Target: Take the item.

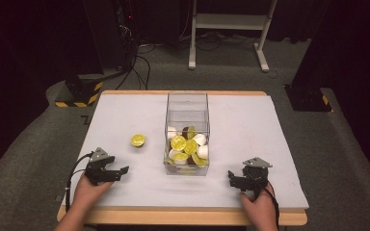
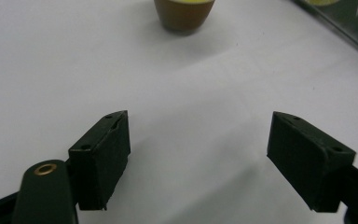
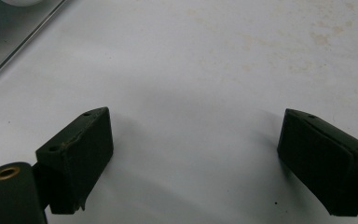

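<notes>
High view first: a clear box [image 1: 187, 126] stands mid-tabletop [image 1: 250, 125], its lower part piled with yellow-lidded and white capsules, while one stray capsule [image 1: 138, 140] sits alone on the white surface to the box's left, well apart from it. The left hand-held gripper [image 1: 117, 171] rests near the front edge, jaws spread and aimed roughly toward that lone capsule, so it looks like the loose one is the target, likely bound for the box. The right hand-held gripper [image 1: 232, 178] waits low on the other side, also released, pointing inward at the box, perhaps ready to steady it. Left gripper view now: both black jaws stand wide apart with nothing between them, and the capsule [image 2: 184, 14] shows at the top edge, brown body, yellow lid, upright and dead ahead; a good line for a straight reach. The box wall [image 2: 340, 25] cuts the upper right corner. Right gripper view: jaws open and empty over bare, faintly stained tabletop [image 3: 242, 56], the box's edge [image 3: 23, 39] at upper left.
</notes>
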The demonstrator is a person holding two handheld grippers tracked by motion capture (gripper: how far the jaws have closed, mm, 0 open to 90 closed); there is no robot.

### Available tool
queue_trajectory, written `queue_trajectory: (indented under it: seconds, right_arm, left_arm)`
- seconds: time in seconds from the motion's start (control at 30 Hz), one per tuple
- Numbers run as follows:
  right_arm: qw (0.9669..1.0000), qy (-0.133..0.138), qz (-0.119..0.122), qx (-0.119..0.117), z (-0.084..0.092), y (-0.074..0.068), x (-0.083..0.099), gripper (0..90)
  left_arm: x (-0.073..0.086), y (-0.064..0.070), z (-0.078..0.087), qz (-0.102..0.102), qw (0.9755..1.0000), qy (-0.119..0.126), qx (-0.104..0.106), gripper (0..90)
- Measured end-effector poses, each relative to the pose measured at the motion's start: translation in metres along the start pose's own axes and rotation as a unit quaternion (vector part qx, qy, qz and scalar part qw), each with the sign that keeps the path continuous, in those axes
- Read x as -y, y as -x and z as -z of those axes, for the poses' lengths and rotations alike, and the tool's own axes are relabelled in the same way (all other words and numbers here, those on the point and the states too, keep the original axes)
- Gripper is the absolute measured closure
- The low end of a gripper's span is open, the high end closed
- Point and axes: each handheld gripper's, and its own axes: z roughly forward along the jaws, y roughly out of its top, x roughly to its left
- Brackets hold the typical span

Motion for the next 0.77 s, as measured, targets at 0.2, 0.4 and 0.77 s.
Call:
queue_trajectory:
  seconds: [0.2, 0.4, 0.77]
  right_arm:
    - [1.0000, 0.000, -0.001, 0.000, 0.000, 0.000, 0.000, 10.5]
    - [1.0000, 0.000, 0.000, 0.000, 0.000, 0.000, 0.000, 10.5]
    - [1.0000, -0.001, 0.000, 0.000, 0.000, 0.000, 0.000, 10.4]
  left_arm:
    - [0.013, 0.004, 0.010, -0.041, 0.9989, -0.014, -0.016, 19.8]
    - [0.019, 0.005, 0.016, -0.045, 0.9988, -0.006, -0.020, 19.5]
    - [0.019, 0.005, 0.016, -0.046, 0.9987, -0.007, -0.020, 19.5]
